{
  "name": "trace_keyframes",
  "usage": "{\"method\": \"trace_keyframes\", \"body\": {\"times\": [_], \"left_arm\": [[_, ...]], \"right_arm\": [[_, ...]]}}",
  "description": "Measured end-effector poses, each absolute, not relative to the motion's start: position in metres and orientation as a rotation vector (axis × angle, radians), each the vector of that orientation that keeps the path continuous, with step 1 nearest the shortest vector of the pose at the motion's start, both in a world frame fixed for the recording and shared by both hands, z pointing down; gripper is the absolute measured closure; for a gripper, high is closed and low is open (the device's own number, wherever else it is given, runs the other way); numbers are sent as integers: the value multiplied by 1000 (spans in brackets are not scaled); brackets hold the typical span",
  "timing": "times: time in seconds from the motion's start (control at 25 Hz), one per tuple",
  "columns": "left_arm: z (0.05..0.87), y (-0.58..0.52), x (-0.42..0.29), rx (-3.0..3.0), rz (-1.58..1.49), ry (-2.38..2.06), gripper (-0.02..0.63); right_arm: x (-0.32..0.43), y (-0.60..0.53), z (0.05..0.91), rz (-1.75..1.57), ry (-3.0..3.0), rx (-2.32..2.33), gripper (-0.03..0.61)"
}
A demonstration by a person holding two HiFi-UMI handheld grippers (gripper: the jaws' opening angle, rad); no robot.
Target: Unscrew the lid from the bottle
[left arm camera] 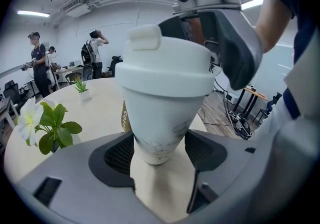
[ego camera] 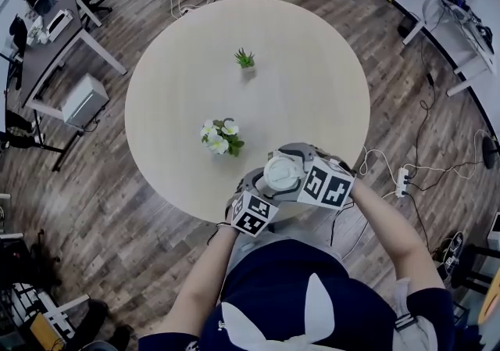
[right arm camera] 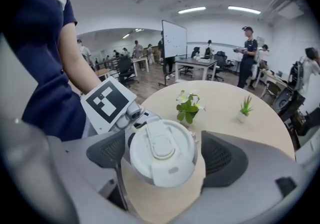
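Bracing the bottle [left arm camera: 161, 113] for unscrewing.
Grips its base in the jaws of the left gripper [left arm camera: 160, 154] against spin; straddles the lid [right arm camera: 162, 143] with the jaws of the right gripper [right arm camera: 165, 157] wide, not pressing.

The white tapered bottle [left arm camera: 160, 123], white lid [left arm camera: 165, 61] still on, stands upright, seemingly over the near edge of the table [ego camera: 312, 52].

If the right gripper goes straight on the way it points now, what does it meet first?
Most likely the white lid of the bottle: it sits right between the right gripper's open jaws, with the left gripper holding the bottle below.
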State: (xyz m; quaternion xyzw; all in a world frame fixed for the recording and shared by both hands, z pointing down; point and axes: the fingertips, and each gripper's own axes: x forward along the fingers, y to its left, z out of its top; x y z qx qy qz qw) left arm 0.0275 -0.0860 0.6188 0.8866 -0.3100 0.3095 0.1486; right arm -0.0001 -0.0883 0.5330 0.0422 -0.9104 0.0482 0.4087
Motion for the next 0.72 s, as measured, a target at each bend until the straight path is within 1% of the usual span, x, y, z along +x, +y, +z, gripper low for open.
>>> {"method": "trace_keyframes", "body": {"times": [0.12, 0.24, 0.72], "left_arm": [[620, -86, 27, 2548, 890, -893, 290], [620, -85, 28, 2547, 890, -893, 290], [621, -86, 28, 2542, 898, -888, 290]], "right_arm": [[-3, -88, 529, 232, -2404, 283, 93], [-2, -97, 529, 310, -2467, 479, 95], [0, -111, 550, 349, -2463, 820, 104]]}}
